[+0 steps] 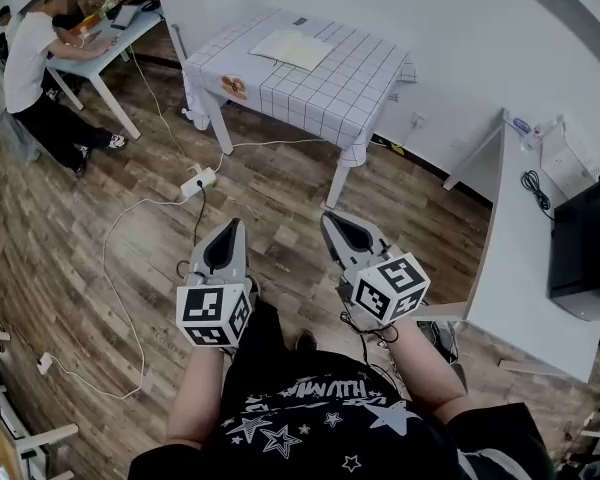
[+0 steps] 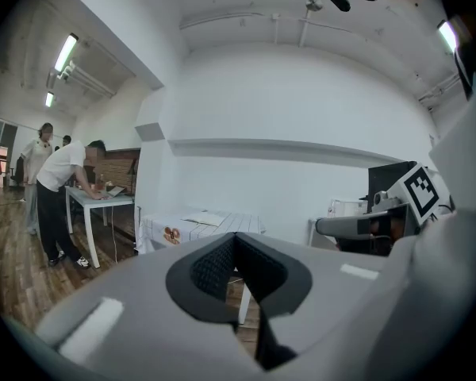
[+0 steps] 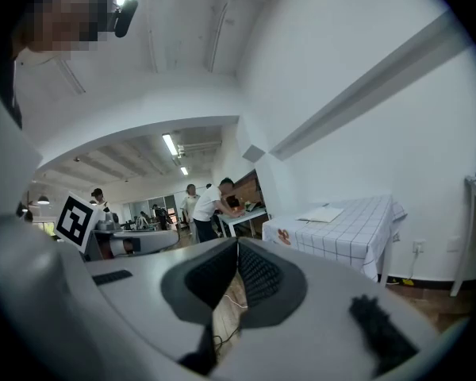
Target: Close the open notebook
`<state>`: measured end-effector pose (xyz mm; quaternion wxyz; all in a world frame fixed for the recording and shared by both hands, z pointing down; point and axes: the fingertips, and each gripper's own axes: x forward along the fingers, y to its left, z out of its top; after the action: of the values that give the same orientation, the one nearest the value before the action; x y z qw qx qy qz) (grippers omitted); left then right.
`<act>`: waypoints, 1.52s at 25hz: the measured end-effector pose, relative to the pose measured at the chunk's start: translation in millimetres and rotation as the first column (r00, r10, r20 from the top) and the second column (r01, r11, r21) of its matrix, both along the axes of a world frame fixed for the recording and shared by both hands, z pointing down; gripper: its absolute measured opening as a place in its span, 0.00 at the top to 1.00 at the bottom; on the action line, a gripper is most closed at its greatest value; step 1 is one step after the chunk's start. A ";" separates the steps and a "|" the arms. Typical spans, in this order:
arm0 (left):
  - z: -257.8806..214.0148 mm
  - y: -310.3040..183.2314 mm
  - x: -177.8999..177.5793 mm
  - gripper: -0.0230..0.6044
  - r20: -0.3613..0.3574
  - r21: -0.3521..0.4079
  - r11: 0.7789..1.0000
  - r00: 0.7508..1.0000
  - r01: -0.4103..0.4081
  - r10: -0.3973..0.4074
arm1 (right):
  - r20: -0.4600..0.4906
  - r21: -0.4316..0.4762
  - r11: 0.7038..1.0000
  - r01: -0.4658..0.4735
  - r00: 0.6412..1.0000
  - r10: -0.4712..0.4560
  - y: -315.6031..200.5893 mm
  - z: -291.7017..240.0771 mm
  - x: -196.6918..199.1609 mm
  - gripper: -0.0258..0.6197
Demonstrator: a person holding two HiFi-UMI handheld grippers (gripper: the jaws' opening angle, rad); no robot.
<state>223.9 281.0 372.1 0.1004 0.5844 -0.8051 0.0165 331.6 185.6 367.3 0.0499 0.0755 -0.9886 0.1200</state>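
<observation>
Both tools are held side by side low in the head view, in front of the person's dark starred shirt (image 1: pixel 310 418). Both point toward 12 o'clock across the wooden floor (image 1: pixel 80 228).

The left tool (image 1: pixel 229 228) has its jaws closed tip to tip with nothing between them. Its own view shows the dark ribbed pads (image 2: pixel 214 267) meeting in a narrow V. The right tool (image 1: pixel 332 220) is likewise closed and empty, its pads (image 3: pixel 258 276) pressed together at the tips.

The notebook (image 1: pixel 292 48) lies open and flat on the bench (image 1: pixel 350 93), well apart from both tools and at about 12 o'clock from them in the head view. The bench wears a white checked cloth and stands by the white wall (image 1: pixel 460 28). The notebook sits toward the bench's 12 o'clock side. In the left tool's view the notebook shows at about 11 o'clock from the jaw tips, and in the right tool's view at about 2 o'clock.

On the floor between the tools and the bench lies a power strip (image 1: pixel 198 181), at 11 o'clock from the left tool, with a white cable (image 1: pixel 120 228) trailing from it. At 10 o'clock a person in a white top (image 1: pixel 25 63) leans over a far bench (image 1: pixel 115 38). At 3 o'clock stands a white bench (image 1: pixel 525 268) with a black monitor (image 1: pixel 585 233).
</observation>
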 end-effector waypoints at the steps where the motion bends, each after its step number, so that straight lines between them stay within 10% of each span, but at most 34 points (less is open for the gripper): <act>1: 1.0 -3.9 -6.4 0.95 -0.003 0.001 1.000 1.000 -0.003 0.003 | -0.005 0.008 1.000 -0.005 1.000 0.005 -3.2 0.0 -3.4 0.94; 8: 13.0 -52.8 -12.3 0.95 0.009 -0.009 0.999 0.999 -0.052 0.052 | -0.027 -0.015 0.997 -0.081 0.996 0.081 -52.8 16.8 5.3 0.94; 38: 13.0 -114.2 -285.0 0.95 -0.051 0.029 0.993 0.992 -0.111 0.112 | -0.092 0.046 0.990 -0.133 0.986 0.137 -122.1 8.2 -280.8 0.94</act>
<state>-61.1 166.7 385.0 0.1126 0.6300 -0.7683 -0.0038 50.8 63.5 375.5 0.0869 0.1487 -0.9800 0.0997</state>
